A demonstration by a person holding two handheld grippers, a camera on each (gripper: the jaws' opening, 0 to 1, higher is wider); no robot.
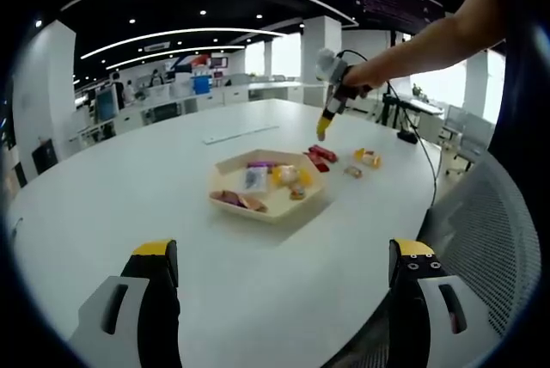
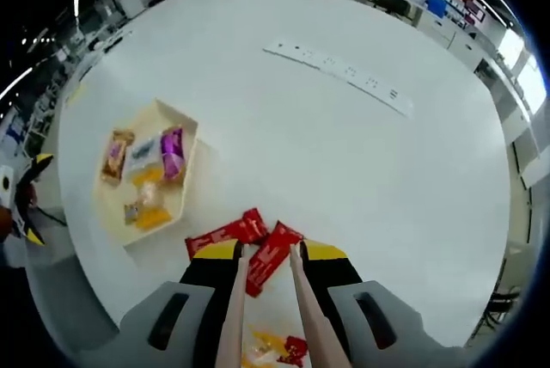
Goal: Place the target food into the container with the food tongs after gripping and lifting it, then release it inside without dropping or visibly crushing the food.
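A cream hexagonal tray (image 1: pixel 225 164) holds several wrapped snacks in the middle of the white table. Beyond it lie red packets (image 1: pixel 322 156) and a yellow packet (image 1: pixel 368 157). My left gripper (image 1: pixel 284 252) stands open and empty near the table's front edge. A person's arm holds my right gripper (image 1: pixel 325 125) just above the red packets. In the right gripper view, the right gripper (image 2: pixel 271 252) is shut on the food tongs (image 2: pixel 234 299). The tong tips are apart on either side of a red packet (image 2: pixel 268 263); a second red packet (image 2: pixel 222 236) lies beside it. The tray (image 2: pixel 187 180) is to the left.
A white power strip (image 2: pixel 344 67) lies farther out on the table (image 2: pixel 326 162). More yellow and red packets (image 2: pixel 273 346) lie under the tongs. A mesh chair (image 1: pixel 481 239) stands at the right table edge. My left gripper (image 2: pixel 21 200) shows by the tray's far side.
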